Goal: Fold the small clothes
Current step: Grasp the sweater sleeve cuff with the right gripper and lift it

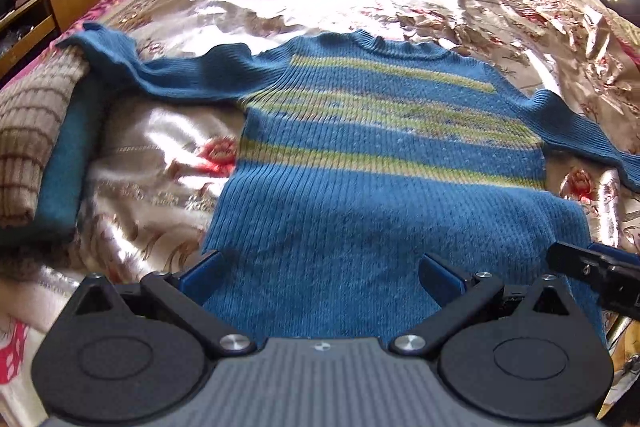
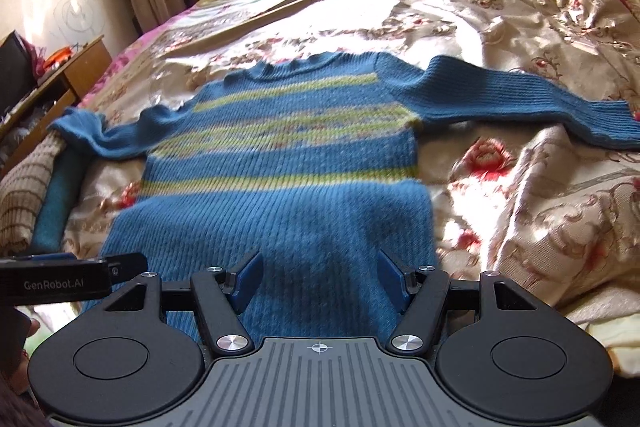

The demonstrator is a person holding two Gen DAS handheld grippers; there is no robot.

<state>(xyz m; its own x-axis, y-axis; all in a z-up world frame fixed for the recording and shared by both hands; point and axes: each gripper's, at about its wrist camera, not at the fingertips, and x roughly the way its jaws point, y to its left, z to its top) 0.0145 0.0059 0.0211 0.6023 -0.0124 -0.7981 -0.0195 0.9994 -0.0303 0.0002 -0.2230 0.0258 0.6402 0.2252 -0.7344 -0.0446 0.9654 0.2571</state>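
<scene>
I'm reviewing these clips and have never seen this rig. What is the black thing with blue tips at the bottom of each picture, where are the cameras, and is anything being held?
Each picture comes from a camera on handheld tongs, looking forward along two blue-padded fingers. One view shows the left tongs, the other the right tongs. Both stand open over the hem, gripping nothing. A blue sweater with green stripes lies flat, sleeves spread, on a flowered bedspread. Its left sleeve end rests on a folded brown knit. The black bar at one side of each view is the other tongs.
</scene>
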